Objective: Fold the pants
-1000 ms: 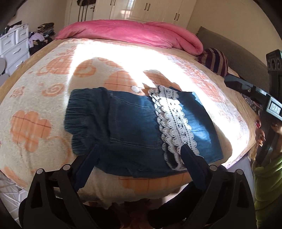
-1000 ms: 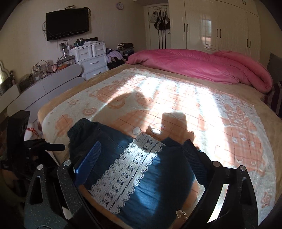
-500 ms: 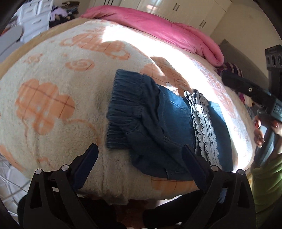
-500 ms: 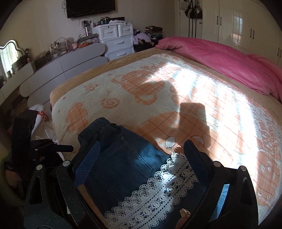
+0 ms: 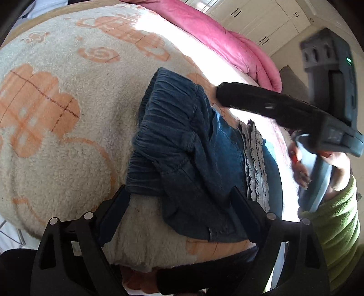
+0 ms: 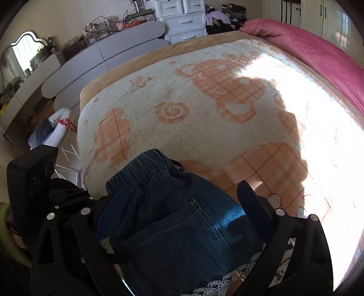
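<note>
Dark blue denim pants (image 5: 193,154) with a white lace strip (image 5: 254,164) lie folded on the bed near its front edge, the elastic waistband (image 5: 163,118) at the left. My left gripper (image 5: 179,200) is open, its jaws either side of the pants' near edge, holding nothing. My right gripper (image 6: 184,200) is open above the pants (image 6: 173,227), over the waistband and back pocket. In the left wrist view the right gripper's body (image 5: 284,111) hovers over the pants' far side.
The pants rest on a cream and orange fleece blanket (image 5: 56,113). A pink duvet (image 5: 216,34) lies at the far end. A grey dresser (image 6: 102,54), white drawers (image 6: 184,20) and a mirror (image 6: 25,52) stand left of the bed. White wardrobes (image 5: 261,20) line the far wall.
Both grippers swung left toward the waistband end. The right gripper moved in over the pants. The pants lie as before.
</note>
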The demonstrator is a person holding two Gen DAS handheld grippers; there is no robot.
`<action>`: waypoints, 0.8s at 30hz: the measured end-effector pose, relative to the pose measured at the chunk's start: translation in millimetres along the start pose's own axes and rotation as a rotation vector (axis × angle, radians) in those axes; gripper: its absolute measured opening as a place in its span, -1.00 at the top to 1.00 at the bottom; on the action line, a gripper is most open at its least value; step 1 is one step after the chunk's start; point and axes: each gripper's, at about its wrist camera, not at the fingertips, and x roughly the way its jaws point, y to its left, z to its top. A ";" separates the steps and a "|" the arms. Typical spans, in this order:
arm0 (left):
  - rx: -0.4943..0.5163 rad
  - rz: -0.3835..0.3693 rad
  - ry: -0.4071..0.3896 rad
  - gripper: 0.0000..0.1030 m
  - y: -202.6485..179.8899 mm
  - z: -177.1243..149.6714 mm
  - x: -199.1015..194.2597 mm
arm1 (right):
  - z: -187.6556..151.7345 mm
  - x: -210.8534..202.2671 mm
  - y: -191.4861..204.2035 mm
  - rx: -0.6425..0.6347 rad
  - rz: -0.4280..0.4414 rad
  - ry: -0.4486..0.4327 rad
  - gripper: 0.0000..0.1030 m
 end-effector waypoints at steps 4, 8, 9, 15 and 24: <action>-0.006 -0.015 -0.023 -0.64 -0.4 -1.1 0.0 | 6.8 17.9 3.7 0.003 0.073 0.034 -0.74; -0.006 -0.023 -0.029 -0.64 0.0 -1.0 1.4 | 12.7 37.8 10.3 -0.015 0.084 0.089 -0.74; -0.008 -0.025 -0.030 -0.65 0.1 -0.9 2.2 | 13.8 41.7 12.0 -0.021 0.087 0.100 -0.74; -0.007 -0.033 -0.043 -0.74 -0.9 0.2 4.1 | 11.8 61.4 15.8 -0.027 0.162 0.157 -0.10; 0.006 -0.087 -0.086 -0.74 -5.1 3.7 1.4 | -5.3 13.4 -11.6 0.104 0.271 0.004 0.36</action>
